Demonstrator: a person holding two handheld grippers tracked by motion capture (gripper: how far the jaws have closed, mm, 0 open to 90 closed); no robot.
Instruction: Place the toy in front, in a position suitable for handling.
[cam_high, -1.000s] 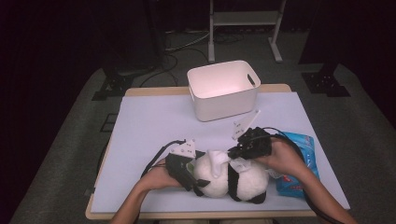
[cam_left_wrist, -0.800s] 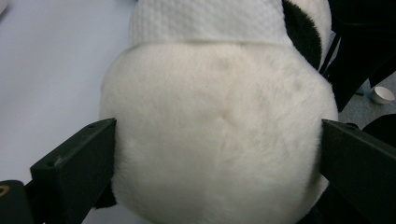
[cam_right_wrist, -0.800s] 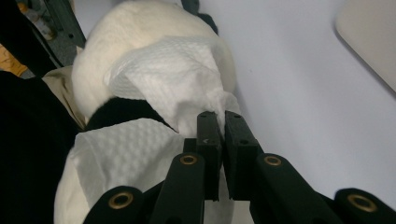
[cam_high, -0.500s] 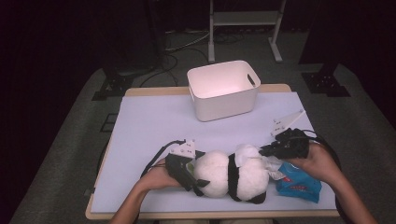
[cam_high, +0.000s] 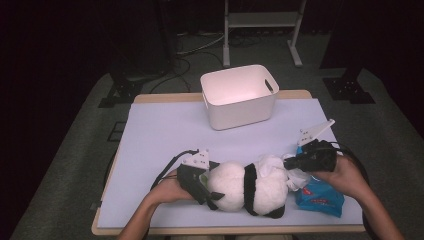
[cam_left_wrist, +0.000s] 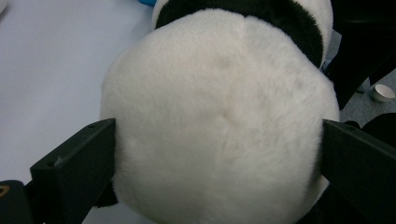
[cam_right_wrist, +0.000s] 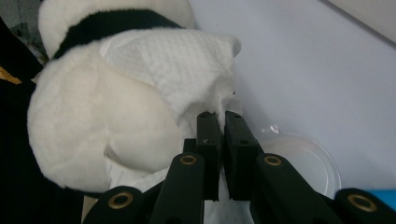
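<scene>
A panda plush (cam_high: 250, 187) lies on its side at the table's front edge. My left gripper (cam_high: 202, 187) is shut on its white rump, with one jaw pressing on each side of the panda plush (cam_left_wrist: 219, 121). My right gripper (cam_high: 290, 164) sits just right of the panda's head, over a blue wipes pack (cam_high: 320, 195). In the right gripper view my right gripper (cam_right_wrist: 223, 119) is shut on a corner of a white wipe (cam_right_wrist: 177, 70), which drapes over the panda plush (cam_right_wrist: 93, 126). The wipe (cam_high: 272, 165) rests on top of the head.
A white bin (cam_high: 239, 95) stands empty at the back centre of the pale mat (cam_high: 165, 130). The pack's round white lid (cam_right_wrist: 299, 163) lies just beyond the right jaws. A metal stand and cables sit on the floor behind the table.
My right gripper has moved right, from above the panda's head to over the blue pack, still pinching the wipe. The left gripper and the panda have stayed put.
</scene>
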